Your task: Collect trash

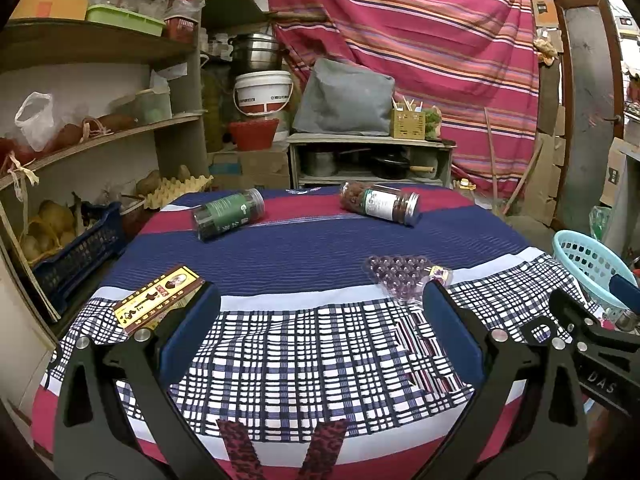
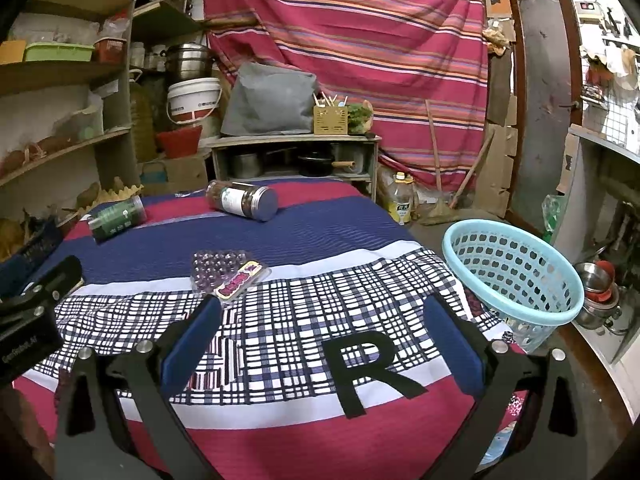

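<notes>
Trash lies scattered over a desk (image 1: 304, 248) covered in a striped and checked cloth of navy, crimson and white. Toward the far edge a green-labelled jar (image 1: 229, 213) lies on its side, and to its right a second jar with a white and green label (image 1: 380, 203) and a metal lid does the same, its contents reddish-brown (the print on both labels is too small to read). Nearer, a clear blister tray of purple domes (image 2: 224, 271) carries a pink label with dark lettering I cannot make out. At the left edge lies a yellow and dark-red flat carton (image 1: 158, 299) with gold characters and a small portrait, just beside the left finger of the left claw (image 1: 320, 320).

Both claws stand wide and grip nothing: the left claw hangs over the checked part of the cloth, and the right claw (image 2: 320, 328) does likewise, with a black letter "R" showing between its blue-padded fingers. A light blue perforated basket (image 2: 516, 276) sits at the desk's right edge, with nothing visible inside it. "DAS" is legible on the right claw's body in the left wrist view.
</notes>
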`<state>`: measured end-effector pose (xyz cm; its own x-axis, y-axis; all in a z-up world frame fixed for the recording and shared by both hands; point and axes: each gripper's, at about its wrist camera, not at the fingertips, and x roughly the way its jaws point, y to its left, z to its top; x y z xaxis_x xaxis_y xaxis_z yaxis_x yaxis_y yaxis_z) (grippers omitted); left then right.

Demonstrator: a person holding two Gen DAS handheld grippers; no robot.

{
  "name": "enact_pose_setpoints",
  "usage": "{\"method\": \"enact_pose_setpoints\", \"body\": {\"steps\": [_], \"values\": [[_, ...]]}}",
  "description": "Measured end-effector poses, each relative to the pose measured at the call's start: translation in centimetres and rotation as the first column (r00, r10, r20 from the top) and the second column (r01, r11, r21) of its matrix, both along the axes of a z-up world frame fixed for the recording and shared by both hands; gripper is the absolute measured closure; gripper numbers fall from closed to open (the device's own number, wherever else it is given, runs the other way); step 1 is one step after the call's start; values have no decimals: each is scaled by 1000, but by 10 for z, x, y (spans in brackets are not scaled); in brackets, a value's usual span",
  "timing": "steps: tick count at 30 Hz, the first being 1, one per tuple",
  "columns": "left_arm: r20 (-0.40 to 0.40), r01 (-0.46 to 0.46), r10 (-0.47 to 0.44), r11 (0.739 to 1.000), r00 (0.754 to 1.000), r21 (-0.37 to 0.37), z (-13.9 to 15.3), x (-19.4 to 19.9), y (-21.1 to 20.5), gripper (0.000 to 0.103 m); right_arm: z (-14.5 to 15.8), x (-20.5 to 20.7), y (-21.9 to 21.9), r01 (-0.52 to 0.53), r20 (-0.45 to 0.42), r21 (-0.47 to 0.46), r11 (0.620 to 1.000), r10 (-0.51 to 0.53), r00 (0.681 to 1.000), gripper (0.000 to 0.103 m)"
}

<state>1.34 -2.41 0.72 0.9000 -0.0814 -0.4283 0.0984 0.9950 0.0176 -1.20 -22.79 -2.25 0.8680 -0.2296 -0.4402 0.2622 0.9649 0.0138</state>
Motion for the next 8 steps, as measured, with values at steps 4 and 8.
{"method": "enact_pose_setpoints", "body": {"steps": [4, 8], "values": [[-1, -4, 4, 1000, 1000, 1, 0, -1, -2, 5, 0, 0, 0, 2, 1, 1, 1000, -2, 1000, 5], [-1, -12, 12, 1000, 1000, -3, 2, -1, 0, 5, 0, 0, 0, 0, -2, 1, 1000, 0, 1000, 5]]}}
